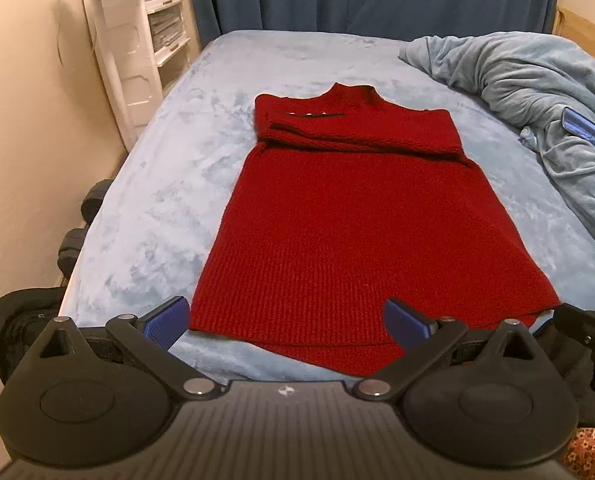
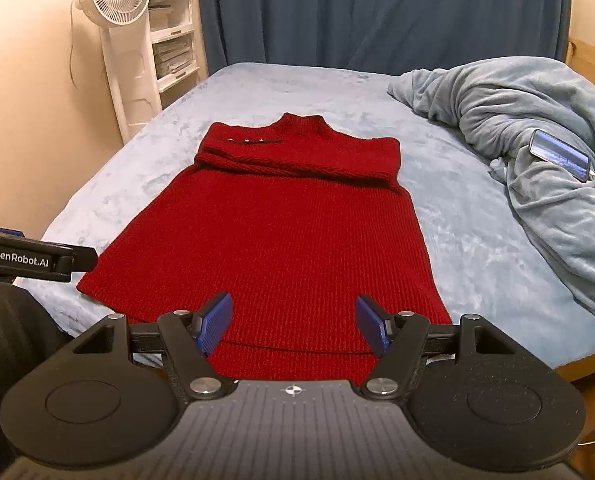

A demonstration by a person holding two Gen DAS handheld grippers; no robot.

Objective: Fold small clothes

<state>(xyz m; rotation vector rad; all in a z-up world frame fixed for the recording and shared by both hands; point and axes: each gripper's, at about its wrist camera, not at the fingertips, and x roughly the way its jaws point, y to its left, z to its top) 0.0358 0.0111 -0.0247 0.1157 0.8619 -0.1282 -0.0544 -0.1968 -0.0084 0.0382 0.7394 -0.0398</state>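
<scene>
Right now we hold our left hand-held gripper [image 1: 287, 322] at the six o'clock hem of the red knit sweater [image 1: 361, 224], its pads spread wide and gripping nothing. Our right hand-held gripper [image 2: 293, 322] hovers there too, its pads apart and empty. The sweater lies flat on the bed [image 1: 157, 184], sleeves folded across, collar toward twelve o'clock, the rumpled blanket [image 2: 537, 152] at two o'clock.
</scene>
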